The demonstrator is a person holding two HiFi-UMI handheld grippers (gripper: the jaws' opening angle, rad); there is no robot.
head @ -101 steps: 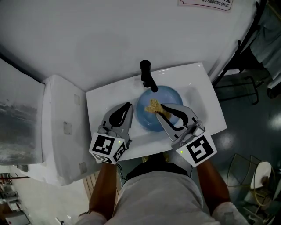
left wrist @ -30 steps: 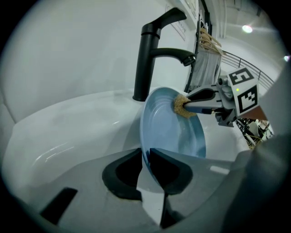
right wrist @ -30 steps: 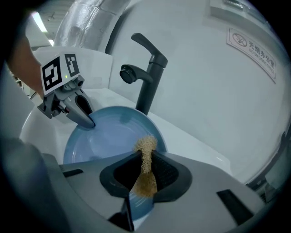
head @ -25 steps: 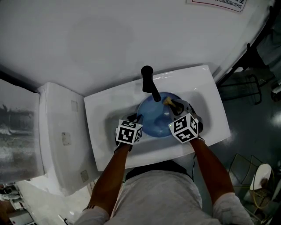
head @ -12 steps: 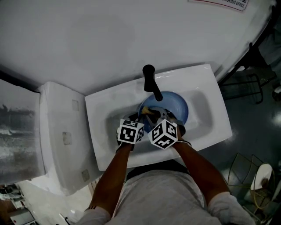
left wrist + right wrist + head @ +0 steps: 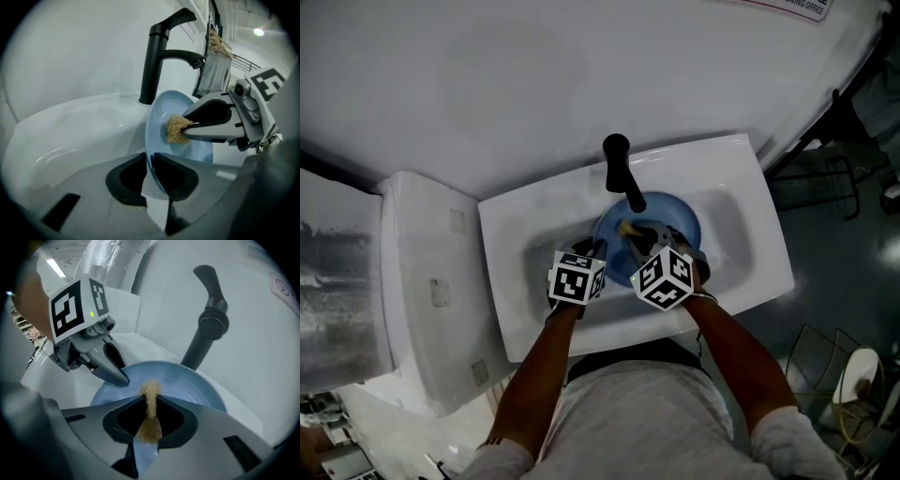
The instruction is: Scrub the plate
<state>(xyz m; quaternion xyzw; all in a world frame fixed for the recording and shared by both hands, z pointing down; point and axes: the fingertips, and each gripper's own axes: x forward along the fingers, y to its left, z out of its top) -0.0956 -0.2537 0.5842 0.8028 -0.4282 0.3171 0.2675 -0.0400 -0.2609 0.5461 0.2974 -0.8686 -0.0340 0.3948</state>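
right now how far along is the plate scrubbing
Done: the left gripper clamps the blue plate by its rim, tilted in the sink. In hand: the right gripper presses the scrub pad against the plate's face. Left: the remaining face; no dirt or suds are discernible.

You're at a wash station in what looks like a workplace rather than a home. A white sink point(image 6: 508, 281) with a black faucet point(image 6: 619, 173) stands against a plain white wall, with a printed notice point(image 6: 802, 7) far right and bare grey floor point(image 6: 834, 272) on the right.
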